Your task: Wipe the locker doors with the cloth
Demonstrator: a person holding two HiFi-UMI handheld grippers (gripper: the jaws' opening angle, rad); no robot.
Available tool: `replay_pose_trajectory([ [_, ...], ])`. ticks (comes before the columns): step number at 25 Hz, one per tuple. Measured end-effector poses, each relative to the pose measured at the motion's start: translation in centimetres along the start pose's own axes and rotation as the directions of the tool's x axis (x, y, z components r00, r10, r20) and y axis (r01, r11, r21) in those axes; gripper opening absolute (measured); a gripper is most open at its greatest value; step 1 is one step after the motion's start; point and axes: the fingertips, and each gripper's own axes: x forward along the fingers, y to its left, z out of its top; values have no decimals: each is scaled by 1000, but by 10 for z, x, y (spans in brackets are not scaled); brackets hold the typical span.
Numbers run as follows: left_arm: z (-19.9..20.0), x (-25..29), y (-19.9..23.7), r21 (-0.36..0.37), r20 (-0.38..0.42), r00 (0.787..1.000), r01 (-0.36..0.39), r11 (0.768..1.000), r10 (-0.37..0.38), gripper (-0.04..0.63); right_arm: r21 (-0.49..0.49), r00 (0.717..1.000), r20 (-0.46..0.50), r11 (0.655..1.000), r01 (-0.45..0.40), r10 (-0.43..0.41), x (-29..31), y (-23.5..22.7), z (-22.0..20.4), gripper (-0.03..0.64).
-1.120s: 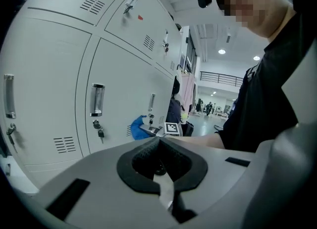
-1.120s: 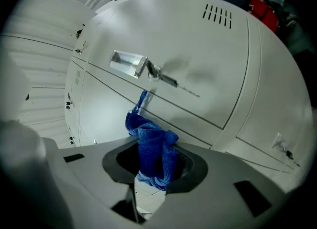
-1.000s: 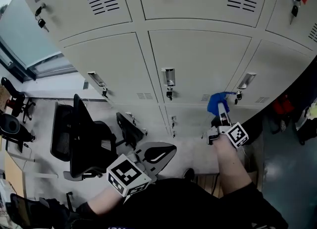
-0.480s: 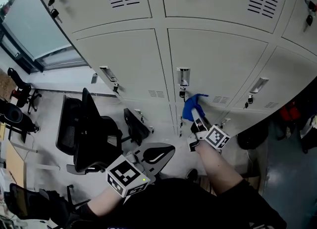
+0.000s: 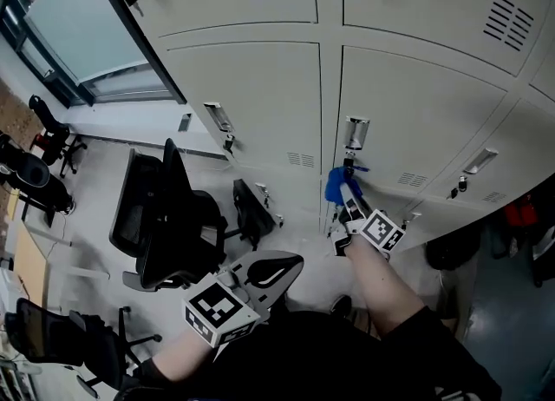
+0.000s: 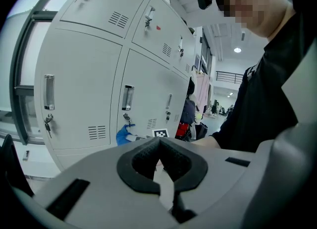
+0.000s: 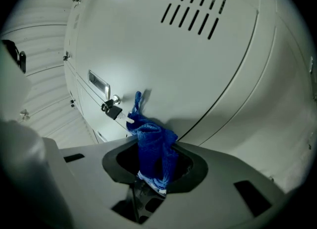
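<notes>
Right tool [image 5: 350, 207] grips your cloth [image 7: 151, 141] (bunched between the jaws) just beside the key [image 7: 112, 110], which could snag it and pull it free.

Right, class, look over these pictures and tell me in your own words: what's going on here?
A person stands facing a bank of pale lockers with a gripper in each hand. The right gripper has its jaws shut on a blue cloth, whose bunched end is up against a locker door, just below its handle and beside the key. The left gripper hangs low by the person's body, jaws together and empty, away from the lockers. Wiping seems to be under way on that door.
</notes>
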Motion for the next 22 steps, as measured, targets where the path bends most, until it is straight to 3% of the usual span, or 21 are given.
replay_pose_trajectory([
  [5,1,10,-4,-3,-2,1000,22,1000,-22,8,-9,999,37,1000,30,-29,-20,-15,26,103],
  [14,14,56,-36,40,-6,992,129,991,-129,8,-35,978,150,988,153,-146,-98,-61,94,103],
  [22,19,97,-70,52,-34,984,175,983,-173,8,-27,969,192,986,167,-158,-136,-80,133,103],
])
